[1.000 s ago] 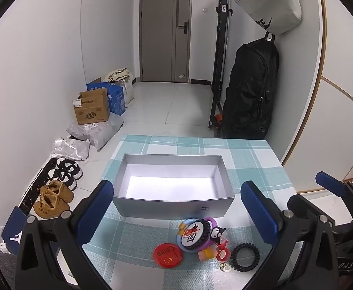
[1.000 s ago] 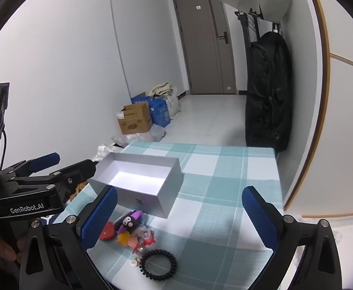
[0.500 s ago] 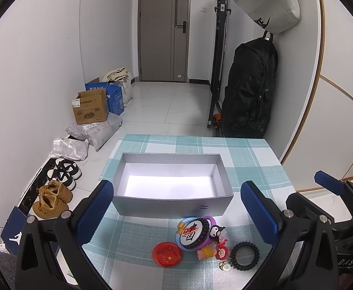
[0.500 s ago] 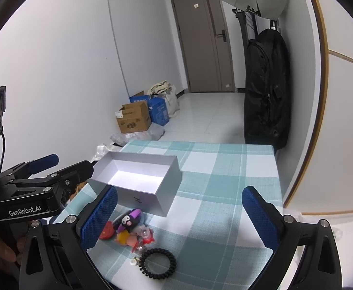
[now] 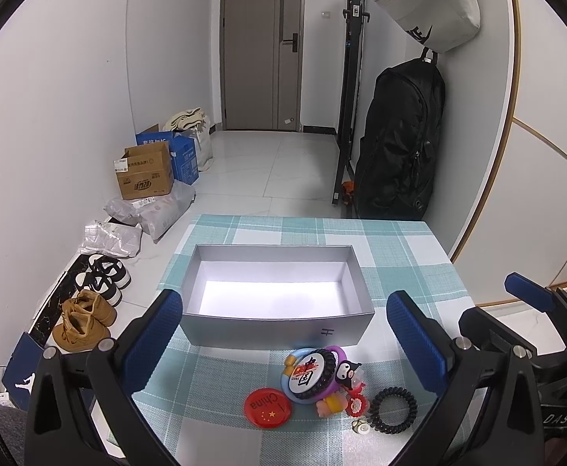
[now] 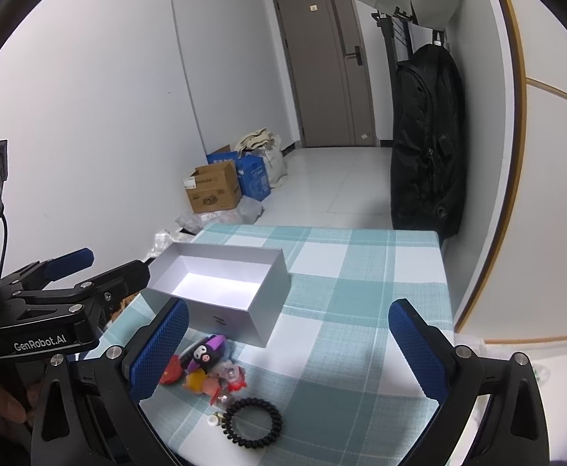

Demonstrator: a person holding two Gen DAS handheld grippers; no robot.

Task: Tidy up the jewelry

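Checked tablecloth [image 5: 400, 256] bears an open grey box [image 5: 275, 322]; trinkets [image 5: 322, 376] lie beside it; left gripper [image 5: 283, 334] and right gripper [image 6: 287, 349] gape empty.

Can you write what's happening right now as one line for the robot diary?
left gripper: open, nothing held | right gripper: open, nothing held | grey box: empty | black hair tie, red badge: on table

Home entryway: door [image 5: 262, 44], shoes [image 5: 105, 277], hung backpack [image 5: 398, 143].

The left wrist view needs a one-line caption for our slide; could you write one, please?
Open left gripper hovers over an empty grey box and a cluster of trinkets on a checked tablecloth.
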